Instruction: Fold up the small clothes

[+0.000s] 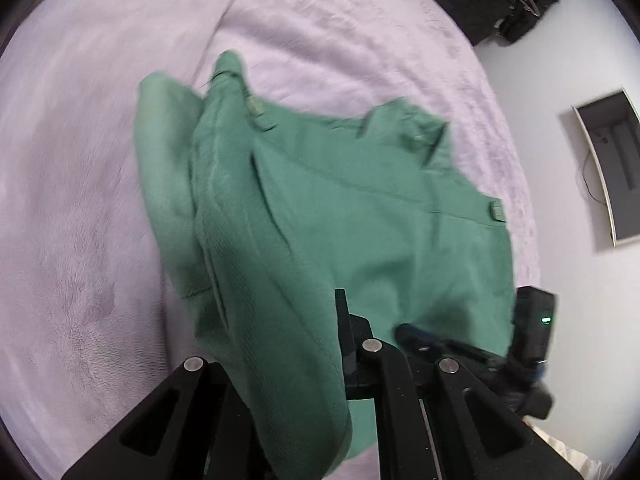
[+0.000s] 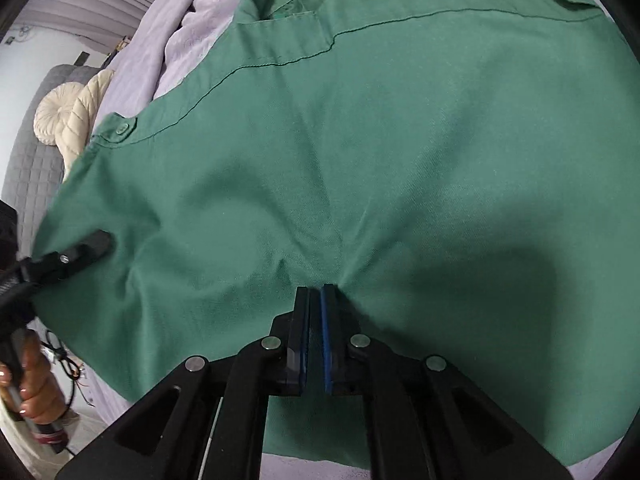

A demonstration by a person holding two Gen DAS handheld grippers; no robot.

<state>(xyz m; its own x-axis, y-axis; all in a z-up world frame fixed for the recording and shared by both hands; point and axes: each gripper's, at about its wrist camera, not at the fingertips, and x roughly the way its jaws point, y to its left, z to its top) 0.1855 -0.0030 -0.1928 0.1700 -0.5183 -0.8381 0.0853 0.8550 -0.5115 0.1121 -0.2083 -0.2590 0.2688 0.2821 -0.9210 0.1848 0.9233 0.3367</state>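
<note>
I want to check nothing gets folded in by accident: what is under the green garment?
Around the green garment only the lilac bedspread shows. The cloth hides whatever lies directly beneath it. Both the left gripper and right gripper pinch it.

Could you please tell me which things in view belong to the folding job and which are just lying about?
Belong to the job:
green garment
left gripper, shut on it
right gripper, shut on it
lilac bedcover

Lying about:
black clothes
cream cushion
framed panel
</note>
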